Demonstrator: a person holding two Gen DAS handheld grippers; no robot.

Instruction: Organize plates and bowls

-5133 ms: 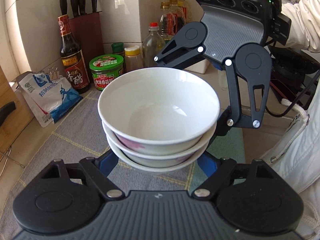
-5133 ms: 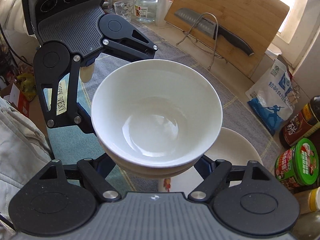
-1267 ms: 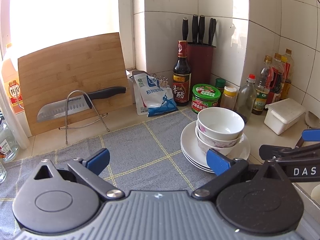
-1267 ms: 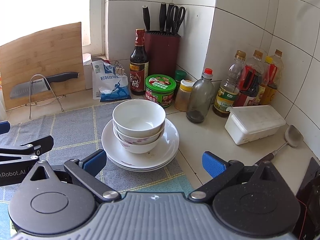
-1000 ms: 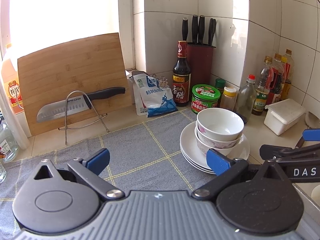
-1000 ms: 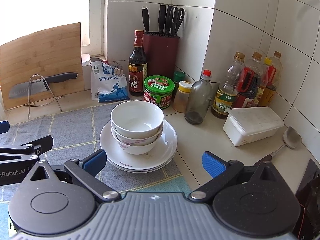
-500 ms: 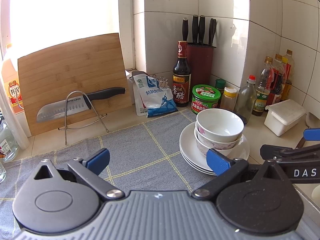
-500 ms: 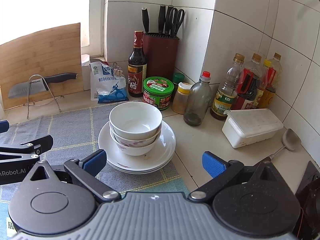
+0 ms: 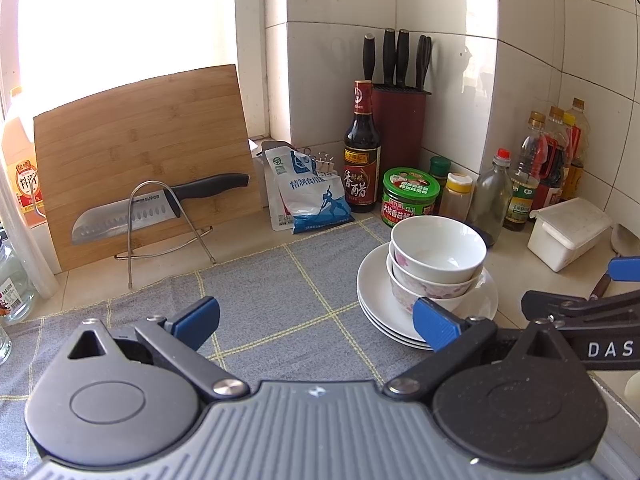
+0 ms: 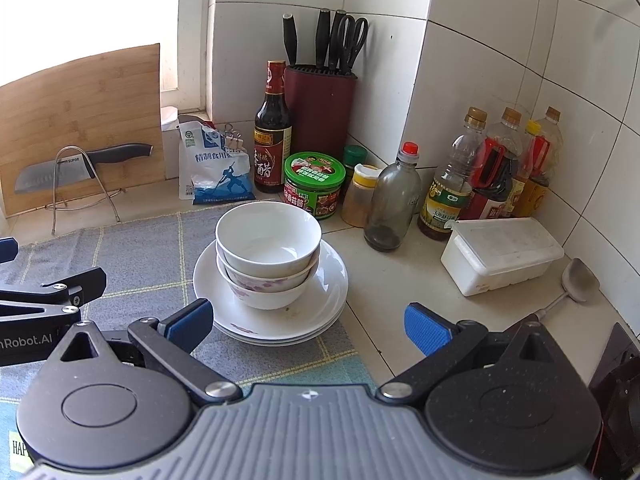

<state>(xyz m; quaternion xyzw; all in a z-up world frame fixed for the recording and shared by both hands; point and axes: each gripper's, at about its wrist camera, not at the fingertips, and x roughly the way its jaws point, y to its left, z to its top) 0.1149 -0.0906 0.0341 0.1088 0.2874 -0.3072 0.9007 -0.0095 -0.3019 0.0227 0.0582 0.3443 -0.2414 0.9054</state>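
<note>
With both sets of blue-padded fingers spread wide and holding nothing, the left gripper (image 9: 316,322) and right gripper (image 10: 306,326) hang above the tabletop (image 10: 384,292), near the dishes. Three nested white ceramic bowls (image 10: 268,252), the lower ones pink-flowered, sit upright on a stack of white round plates (image 10: 328,292) at the edge of a grey checked cloth (image 9: 272,296), beside a green-lidded jar (image 10: 314,188).

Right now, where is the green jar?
In the right wrist view, the green jar stands just behind the stacked bowls, between the dark sauce bottle and yellow-lidded jar.
</note>
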